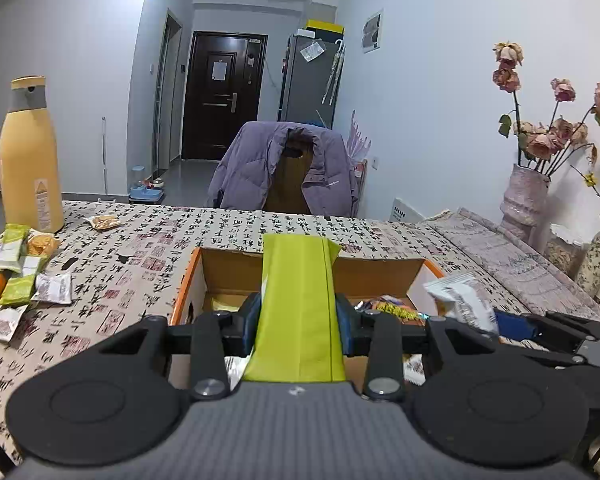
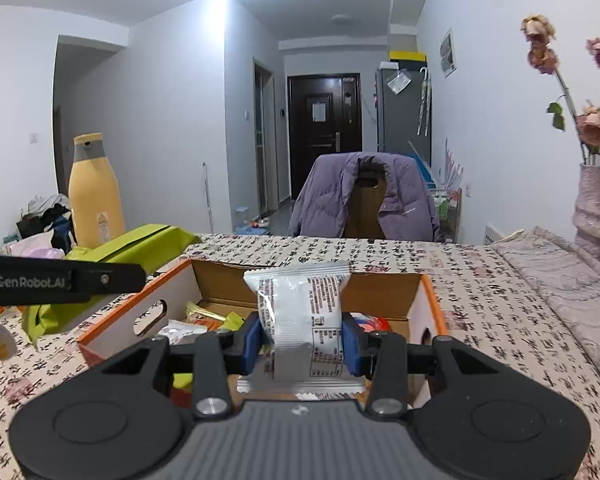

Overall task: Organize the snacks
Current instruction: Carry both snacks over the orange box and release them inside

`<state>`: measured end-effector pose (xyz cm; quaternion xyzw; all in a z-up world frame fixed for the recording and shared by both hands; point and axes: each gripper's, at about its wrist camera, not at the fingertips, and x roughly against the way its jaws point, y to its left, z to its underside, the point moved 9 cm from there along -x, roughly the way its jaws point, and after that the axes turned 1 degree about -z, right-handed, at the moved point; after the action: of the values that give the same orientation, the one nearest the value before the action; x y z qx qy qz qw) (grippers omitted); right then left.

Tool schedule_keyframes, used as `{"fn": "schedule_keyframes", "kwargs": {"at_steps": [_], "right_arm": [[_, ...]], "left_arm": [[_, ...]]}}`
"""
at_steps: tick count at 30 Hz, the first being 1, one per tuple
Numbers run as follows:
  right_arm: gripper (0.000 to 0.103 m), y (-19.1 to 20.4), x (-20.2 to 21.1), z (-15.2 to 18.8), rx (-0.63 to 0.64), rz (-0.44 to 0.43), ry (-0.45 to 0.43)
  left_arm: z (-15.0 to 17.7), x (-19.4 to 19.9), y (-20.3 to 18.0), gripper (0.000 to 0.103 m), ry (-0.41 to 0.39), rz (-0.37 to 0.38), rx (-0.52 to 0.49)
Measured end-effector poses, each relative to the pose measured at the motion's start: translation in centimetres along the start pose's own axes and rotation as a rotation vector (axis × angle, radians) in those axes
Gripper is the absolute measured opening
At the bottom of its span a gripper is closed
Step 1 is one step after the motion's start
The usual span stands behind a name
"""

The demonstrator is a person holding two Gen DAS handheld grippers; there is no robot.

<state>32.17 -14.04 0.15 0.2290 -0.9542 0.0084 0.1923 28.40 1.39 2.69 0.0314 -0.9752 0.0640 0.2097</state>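
Both hands carry snacks at the cardboard box [image 2: 384,284]: left gripper [image 1: 299,320] jaws clamp a green packet [image 1: 298,304], right gripper [image 2: 300,344] a white packet [image 2: 304,312] (likely drop-off next, opening over the box).

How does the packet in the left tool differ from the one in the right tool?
The green packet in the left tool is plain lime green and long; the white packet in the right tool is white with printed text, shorter and puffier. Both are clamped between blue pads and held over the cardboard box.

Table [image 1: 148,240]: cardboard box [image 1: 188,288], yellow bottle [image 1: 28,160], loose snack packets [image 1: 52,286].
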Motion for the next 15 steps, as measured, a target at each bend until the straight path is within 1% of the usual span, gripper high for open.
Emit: {"fn": "schedule_keyframes", "kwargs": {"at_steps": [8,12,15], "right_arm": [[0.040,0.2,-4.6,-1.3,0.016,0.002,0.049],[0.040,0.0,-5.7,-1.0,0.004,-0.011,0.058],[0.040,-0.3,-5.9,-0.3,-0.040,-0.059,0.066]], "left_arm": [[-1.0,-4.5,1.0,0.038,0.014,-0.017,0.027],[-0.2,-6.2,2.1,0.038,0.023,-0.021,0.059],[0.7,-7.1,2.6,0.038,0.054,-0.015,0.078]]}}
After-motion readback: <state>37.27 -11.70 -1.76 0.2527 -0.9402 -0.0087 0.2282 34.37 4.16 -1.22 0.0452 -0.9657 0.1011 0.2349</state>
